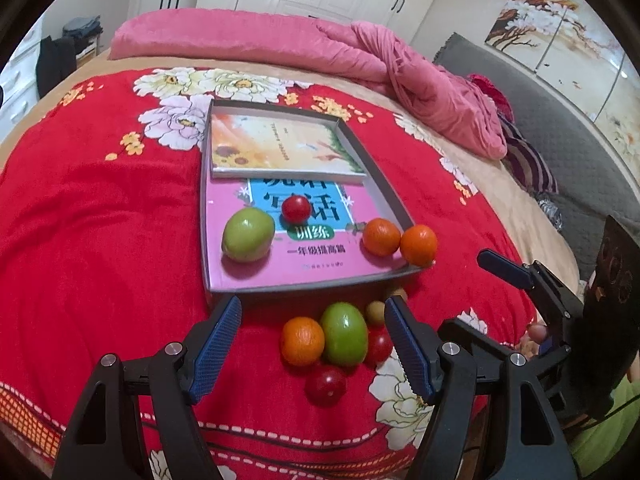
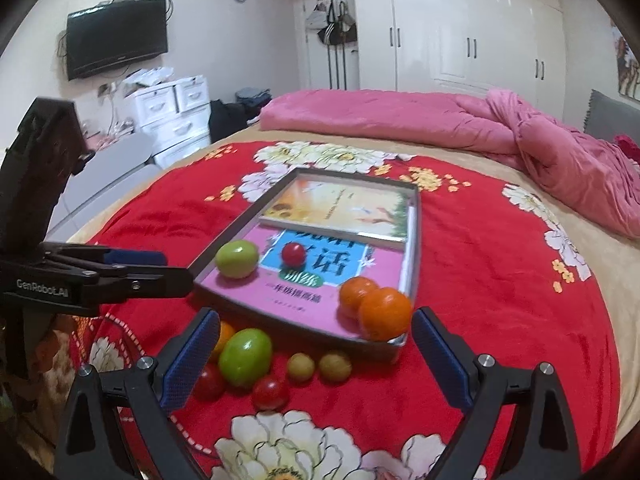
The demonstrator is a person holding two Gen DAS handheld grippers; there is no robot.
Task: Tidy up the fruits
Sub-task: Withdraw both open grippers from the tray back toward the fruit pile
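A shallow grey tray (image 1: pixel 384 184) lies on the red flowered blanket. It holds a green fruit (image 1: pixel 248 234), a red tomato (image 1: pixel 296 208) and an orange (image 1: pixel 381 237). A second orange (image 1: pixel 418 245) sits at its near right corner, and I cannot tell if it is inside the rim. In front of the tray lie an orange (image 1: pixel 302 340), a green fruit (image 1: pixel 344 334), two tomatoes (image 1: pixel 325 385) and two small yellowish fruits (image 2: pixel 334 366). My left gripper (image 1: pixel 312 302) hangs open over this loose group, holding nothing. My right gripper (image 2: pixel 316 314) is open and empty before the tray's near edge.
Two books (image 1: pixel 280 148) line the tray's floor. A crumpled pink quilt (image 1: pixel 360 52) lies across the far side of the bed. A grey headboard (image 1: pixel 560 128) runs along the right and white drawers (image 2: pixel 172 108) stand beyond the bed's left edge.
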